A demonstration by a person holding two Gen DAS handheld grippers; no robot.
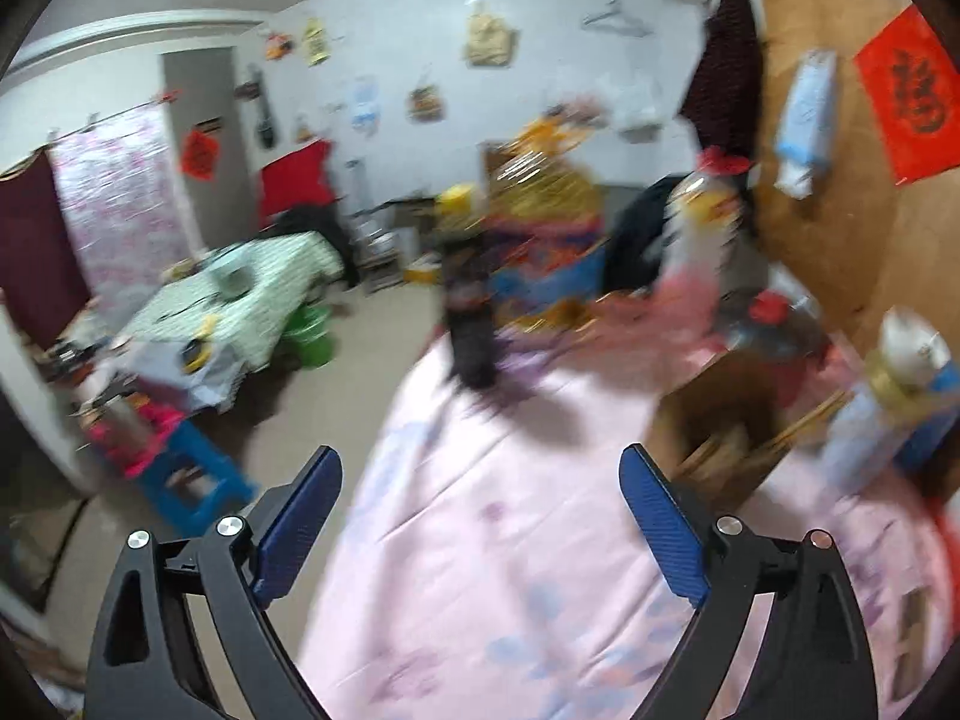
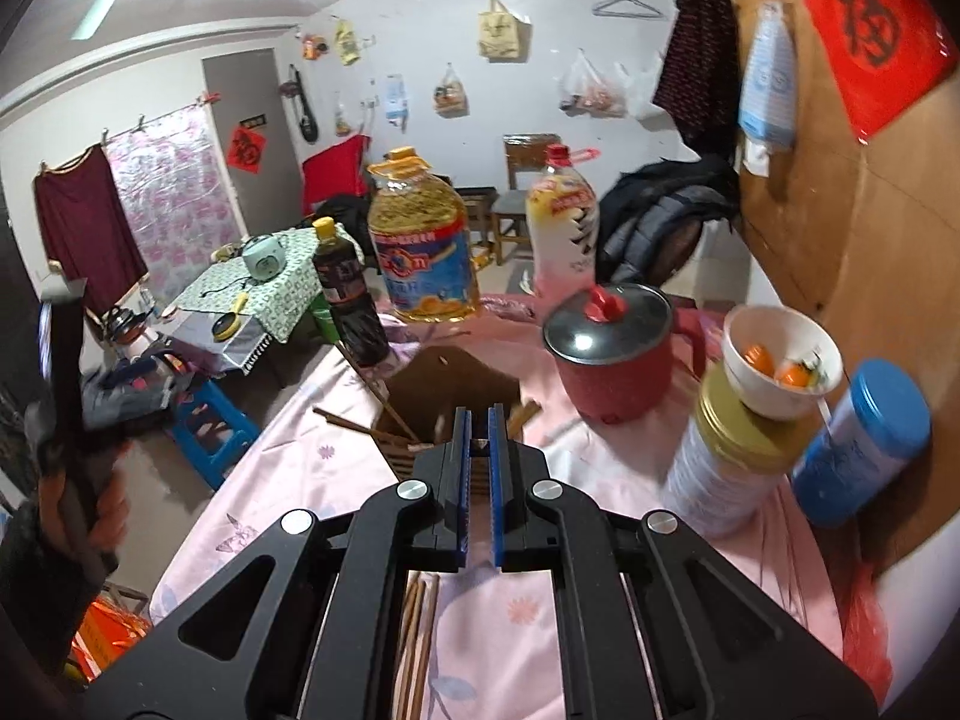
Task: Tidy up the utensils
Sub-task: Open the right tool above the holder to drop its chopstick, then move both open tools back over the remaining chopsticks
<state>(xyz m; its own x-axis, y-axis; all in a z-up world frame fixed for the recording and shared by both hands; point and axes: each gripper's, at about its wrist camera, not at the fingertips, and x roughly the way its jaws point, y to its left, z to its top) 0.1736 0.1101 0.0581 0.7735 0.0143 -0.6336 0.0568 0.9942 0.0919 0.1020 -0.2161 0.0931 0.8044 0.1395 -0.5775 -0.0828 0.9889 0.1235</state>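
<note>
A brown wooden holder [image 2: 456, 378] stands on the pink tablecloth [image 2: 312, 480], with wooden chopsticks [image 2: 354, 423] leaning out of it to the left. My right gripper [image 2: 478, 414] hangs just in front of the holder with its blue pads shut. A small brown bit shows in the slit, but I cannot tell whether it is pinched. More chopsticks [image 2: 417, 630] lie on the cloth under that gripper. In the blurred left wrist view, my left gripper [image 1: 480, 453] stands wide open over the cloth with nothing between its fingers. The holder [image 1: 714, 420] and its chopsticks [image 1: 804, 420] are off to its right.
Behind the holder stand a dark sauce bottle [image 2: 348, 300], a big oil jug [image 2: 420, 240], a tall pink-white bottle [image 2: 561, 222] and a red lidded pot [image 2: 612, 354]. At right are a gold-lidded tin [image 2: 732, 468] with a white bowl [image 2: 780, 360] on it, a blue-lidded jar [image 2: 858, 438] and a cardboard wall [image 2: 840, 210]. A hand [image 2: 90, 504] holds a black handle past the table's left edge.
</note>
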